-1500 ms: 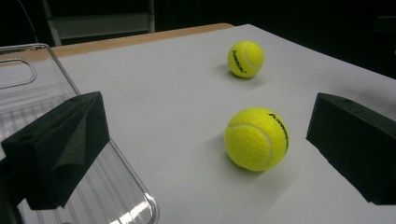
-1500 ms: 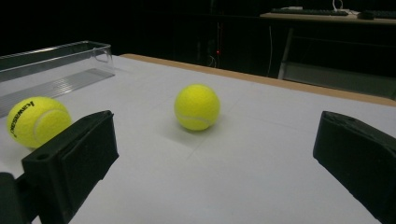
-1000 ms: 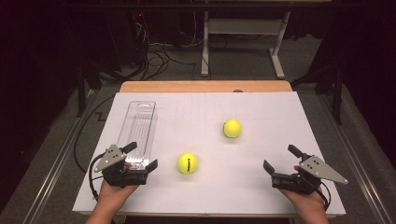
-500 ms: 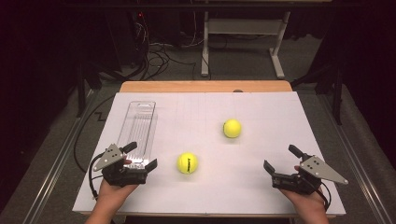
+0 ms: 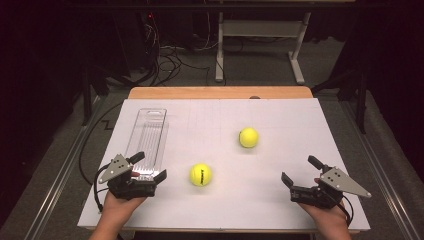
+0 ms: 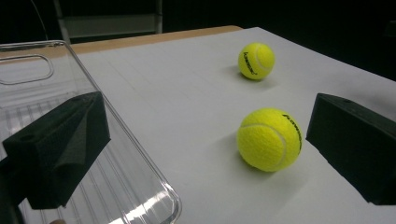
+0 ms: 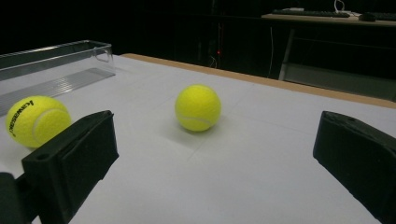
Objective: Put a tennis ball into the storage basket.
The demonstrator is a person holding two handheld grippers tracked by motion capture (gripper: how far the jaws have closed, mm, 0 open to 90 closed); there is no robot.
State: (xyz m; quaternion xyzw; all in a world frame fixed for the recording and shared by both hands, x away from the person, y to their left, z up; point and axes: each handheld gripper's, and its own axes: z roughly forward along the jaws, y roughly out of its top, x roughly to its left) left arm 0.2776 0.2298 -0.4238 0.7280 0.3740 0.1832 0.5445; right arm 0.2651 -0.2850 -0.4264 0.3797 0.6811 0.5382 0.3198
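Observation:
Two yellow tennis balls lie on the white table top. The near ball (image 5: 200, 174) (image 6: 269, 139) (image 7: 35, 120) rests just right of my left gripper (image 5: 149, 166) (image 6: 205, 144), which stands open at the near end of a clear plastic tray (image 5: 148, 137) (image 6: 56, 116) (image 7: 51, 65). The far ball (image 5: 248, 137) (image 6: 256, 60) (image 7: 197, 107) sits toward the middle of the table. Near the front right corner, my right gripper (image 5: 300, 171) (image 7: 210, 163) is open with nothing between its jaws, the far ball ahead of it.
The long empty tray lies along the left side of the white board (image 5: 280, 120). A wooden table edge (image 5: 220, 92) runs behind the board. Beyond it are a metal stand (image 5: 260, 35) and cables (image 5: 170, 55) on a dark floor.

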